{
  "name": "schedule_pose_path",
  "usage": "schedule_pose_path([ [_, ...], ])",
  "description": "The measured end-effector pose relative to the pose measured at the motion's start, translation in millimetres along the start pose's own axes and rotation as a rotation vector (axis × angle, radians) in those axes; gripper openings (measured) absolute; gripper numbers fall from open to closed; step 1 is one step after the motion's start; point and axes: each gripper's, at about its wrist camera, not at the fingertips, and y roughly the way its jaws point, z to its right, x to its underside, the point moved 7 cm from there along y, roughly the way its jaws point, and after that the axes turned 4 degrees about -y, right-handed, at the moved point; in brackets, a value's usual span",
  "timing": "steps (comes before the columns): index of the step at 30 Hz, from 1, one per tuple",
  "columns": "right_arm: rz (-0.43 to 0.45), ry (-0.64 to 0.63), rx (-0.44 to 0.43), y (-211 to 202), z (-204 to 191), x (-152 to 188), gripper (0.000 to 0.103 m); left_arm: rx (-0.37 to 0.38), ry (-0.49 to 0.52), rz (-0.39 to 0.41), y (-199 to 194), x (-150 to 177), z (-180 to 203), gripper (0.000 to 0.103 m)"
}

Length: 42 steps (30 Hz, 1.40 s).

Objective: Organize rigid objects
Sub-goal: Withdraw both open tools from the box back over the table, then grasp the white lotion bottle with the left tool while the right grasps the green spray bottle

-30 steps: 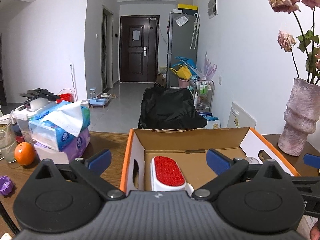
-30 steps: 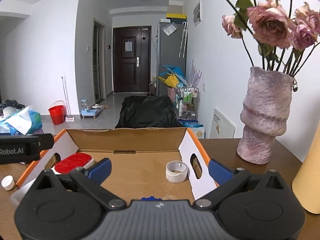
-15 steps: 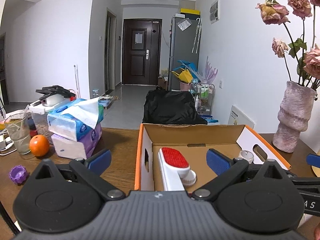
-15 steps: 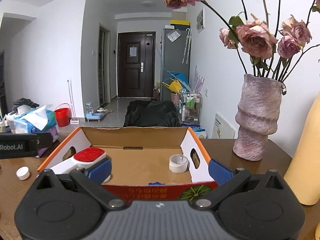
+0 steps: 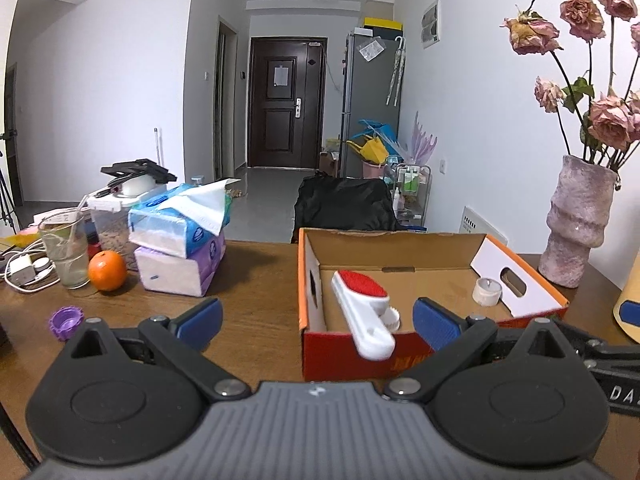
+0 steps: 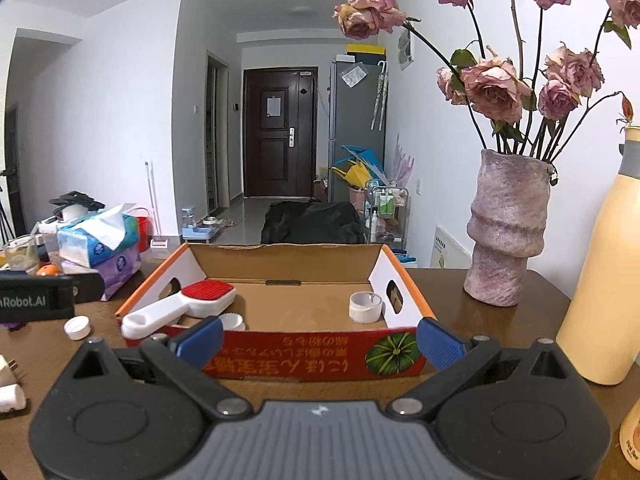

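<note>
An open cardboard box [image 5: 400, 240] [image 6: 304, 354] sits on the wooden table. In it lies a white lint brush with a red pad [image 5: 362, 304] [image 6: 188, 306], its handle sticking out over the front rim, a white tape roll [image 5: 487, 291] [image 6: 365, 306] and a small white fluted cup [image 6: 232, 321]. My left gripper [image 5: 316, 318] is open and empty, in front of the box's left corner. My right gripper [image 6: 320, 342] is open and empty, in front of the box's front wall.
Tissue packs [image 5: 182, 236], an orange [image 5: 107, 276], a glass [image 5: 66, 254] and a purple cap [image 5: 65, 322] stand left of the box. A white cap [image 6: 77, 328] lies on the table. A vase of dried roses [image 6: 506, 232] and a yellow bottle [image 6: 604, 272] stand on the right.
Both grippers have pulled back from over the box towards the near table edge. The lint brush now lies in the box with its handle over the front rim.
</note>
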Motion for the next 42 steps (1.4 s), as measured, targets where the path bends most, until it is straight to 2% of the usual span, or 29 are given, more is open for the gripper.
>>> schedule_pose_path([
  [11,0.018,-0.005,-0.024,-37.8,-16.6,16.1,0.103,-0.018,0.006,-0.009,-34.5,20.0,-19.1,0.103],
  [21,-0.015,0.006,-0.040,-56.4,-26.4,38.8,0.103,-0.037,-0.021,-0.016,-64.3,39.7,-45.4,0.103],
  [31,-0.106,-0.005,-0.063,-61.1,-46.9,71.7,0.103,-0.077,-0.029,-0.055,-80.9,70.2,-81.4,0.103],
  [37,-0.241,0.010,-0.101,-52.4,-67.8,102.2,0.103,-0.098,-0.048,-0.090,-78.5,84.1,-102.6,0.103],
  [42,-0.289,0.029,-0.090,-46.0,-80.7,111.4,0.096,-0.089,-0.060,-0.098,-77.3,84.7,-108.0,0.103],
])
